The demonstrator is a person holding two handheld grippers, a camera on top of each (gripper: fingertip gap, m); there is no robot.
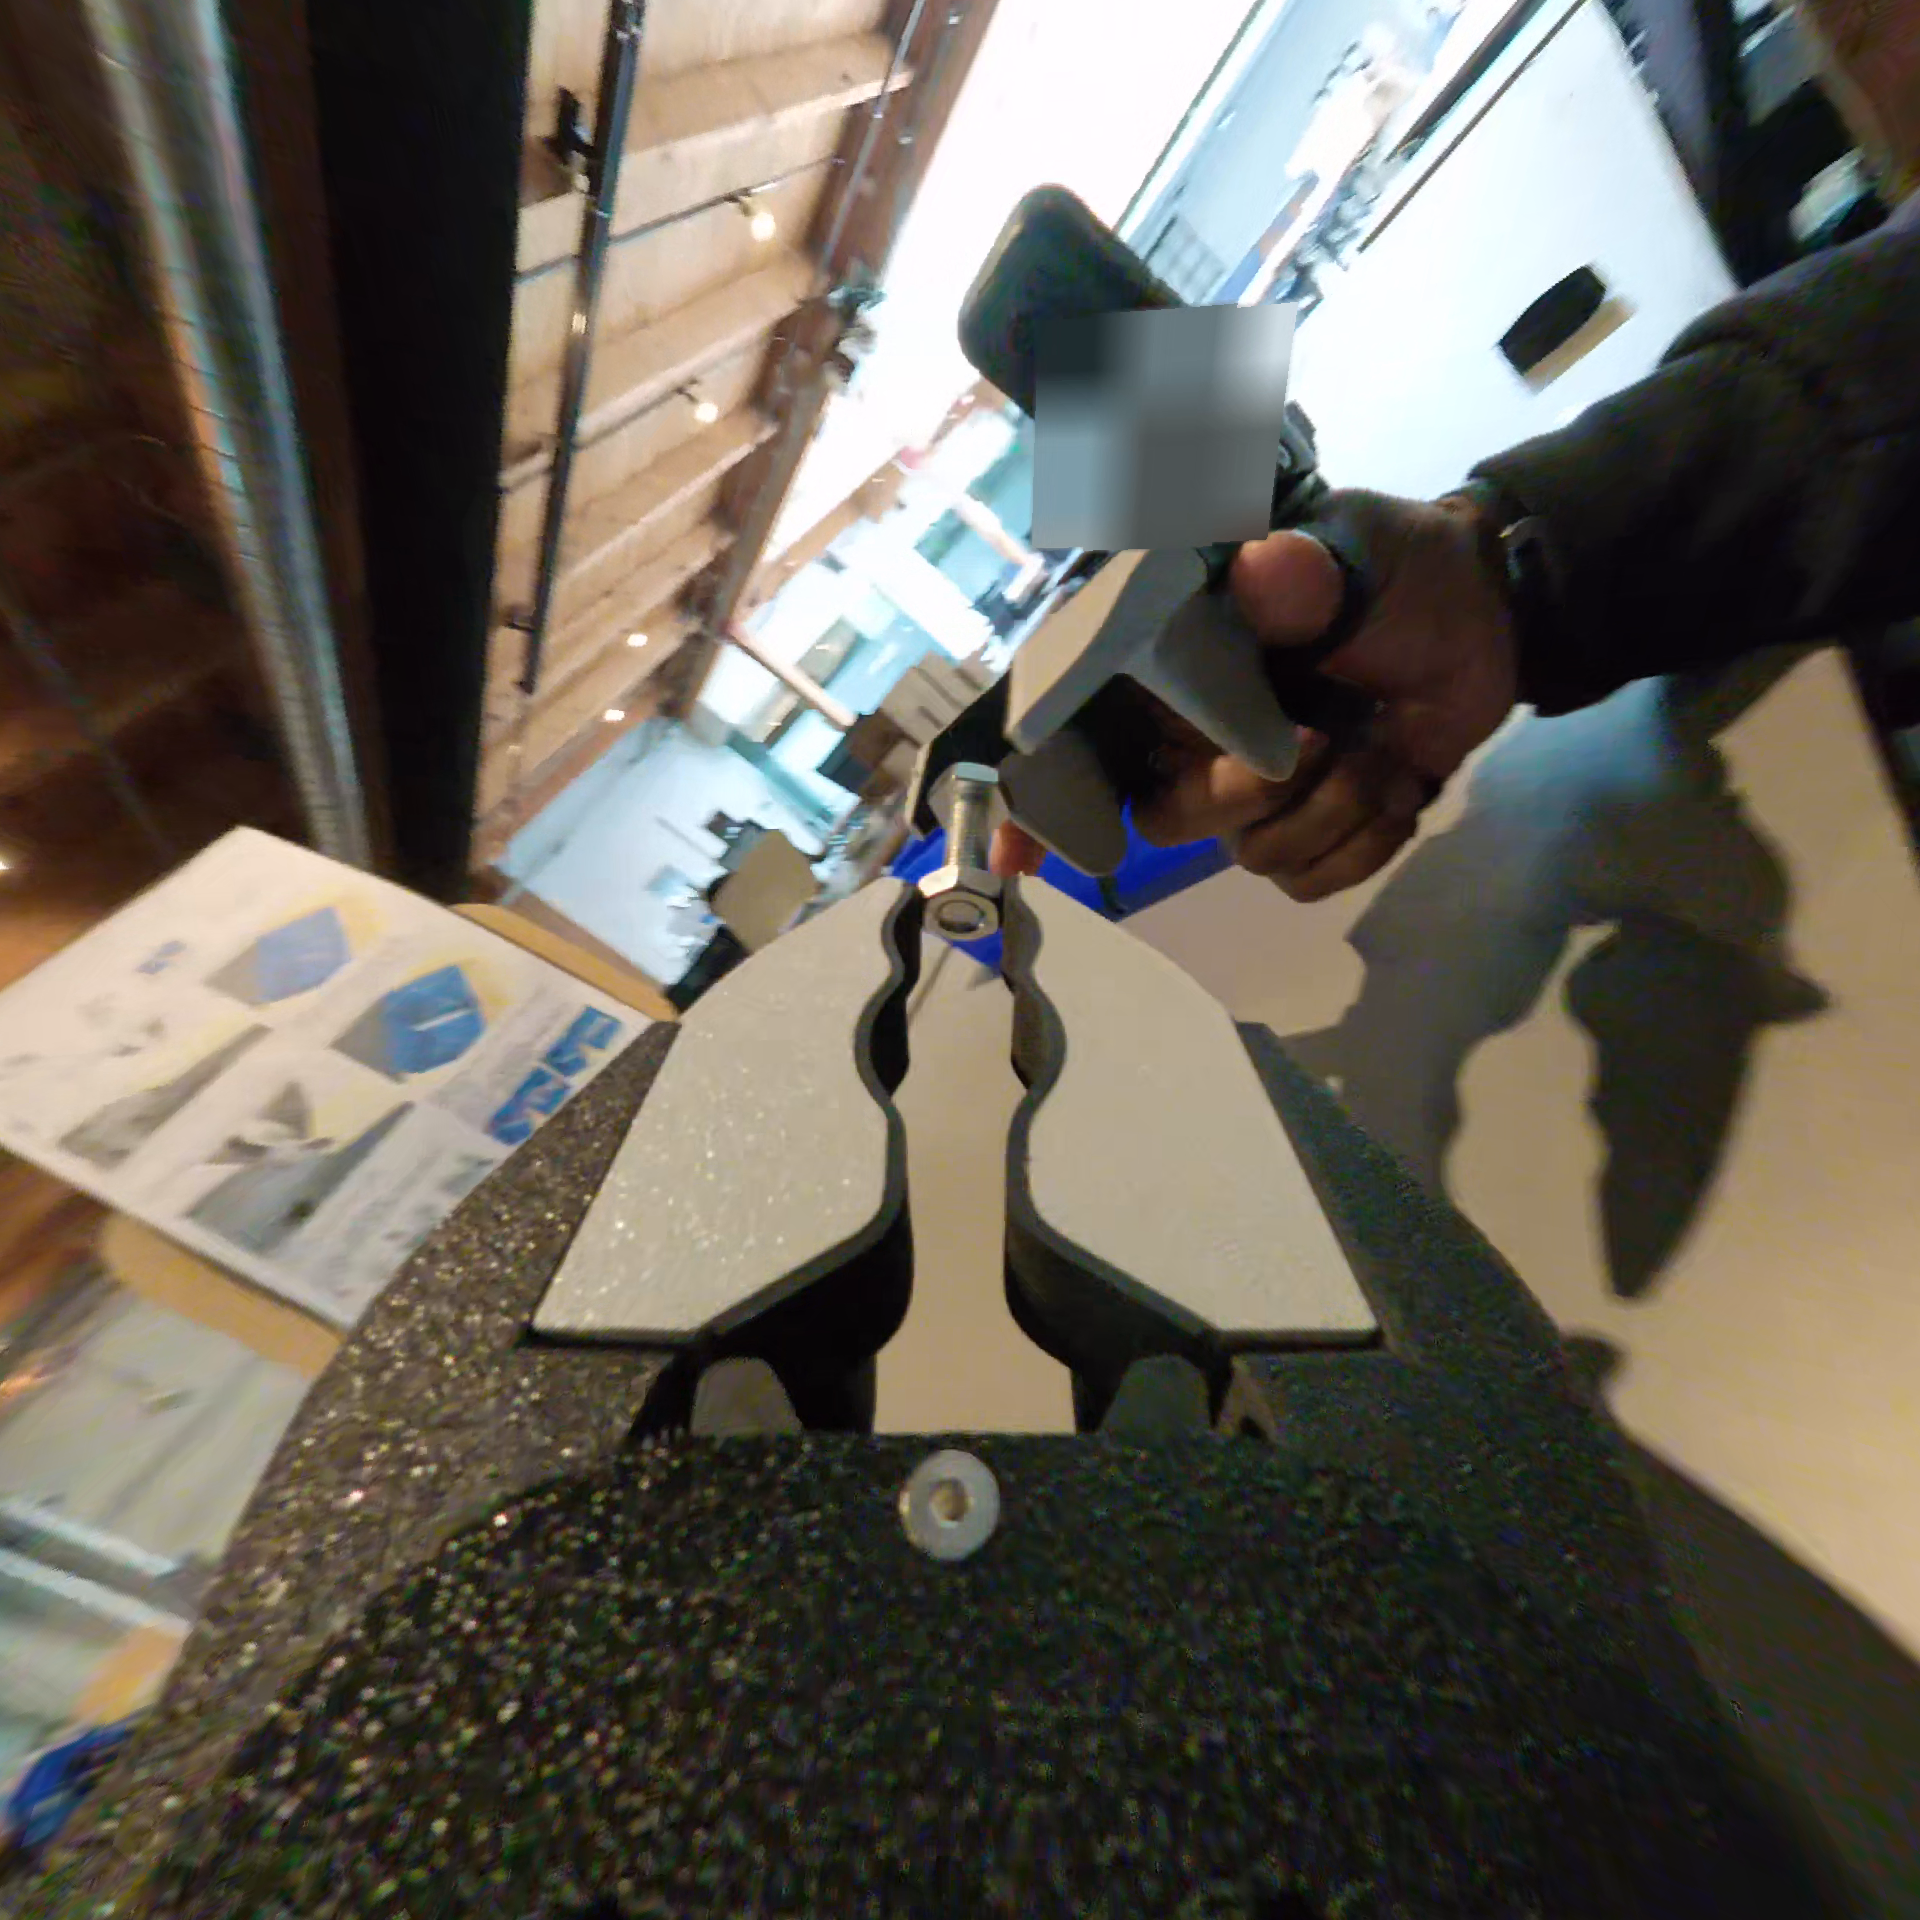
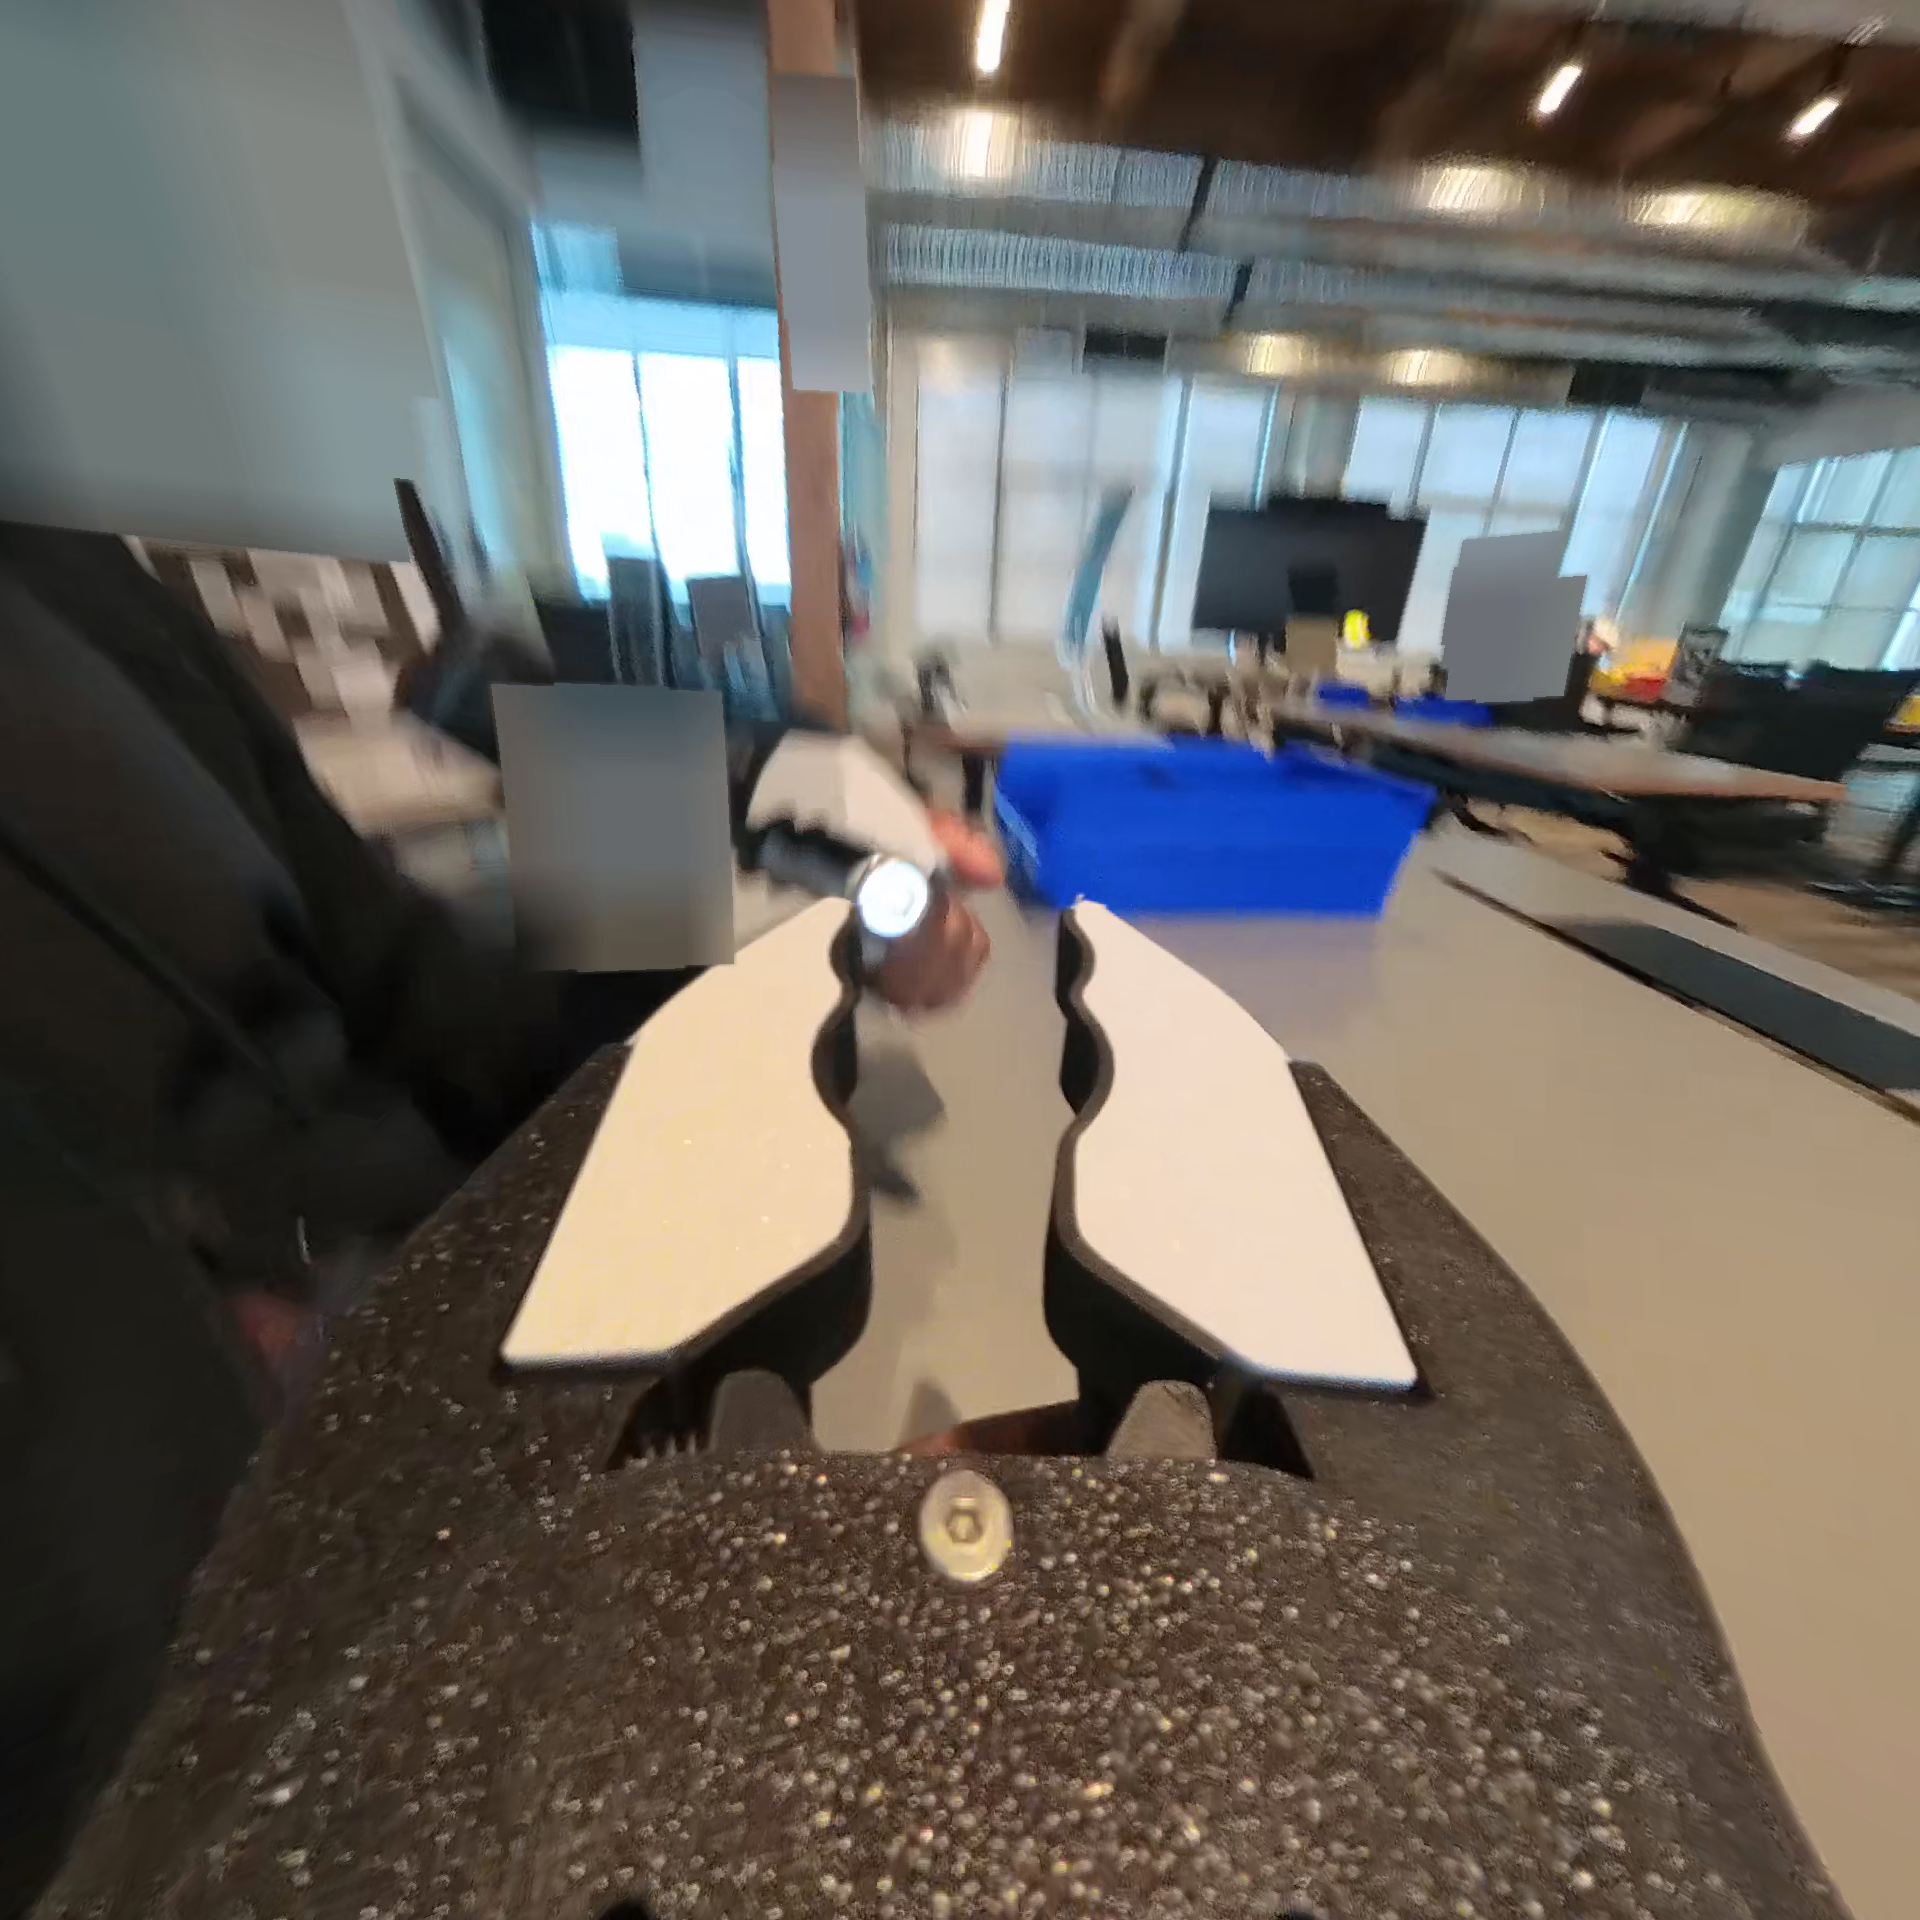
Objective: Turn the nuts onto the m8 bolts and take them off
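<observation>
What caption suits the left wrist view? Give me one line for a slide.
Left gripper jaws clamp the nut on a bolt, with the open right gripper at the bolt's head.

Black speckled claw (image 1: 961, 920) bodies, grey-faced fingers (image 1: 748, 1122), black sleeve (image 1: 1714, 499).

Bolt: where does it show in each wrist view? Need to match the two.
Left wrist view: bolt just above centre, its nut pinched at the tips of the left tool.
Right wrist view: bolt left of centre, seen end-on and blurred, beside the left finger of the open right tool.
Shared landmark: blue bin behind the bolt.
</observation>
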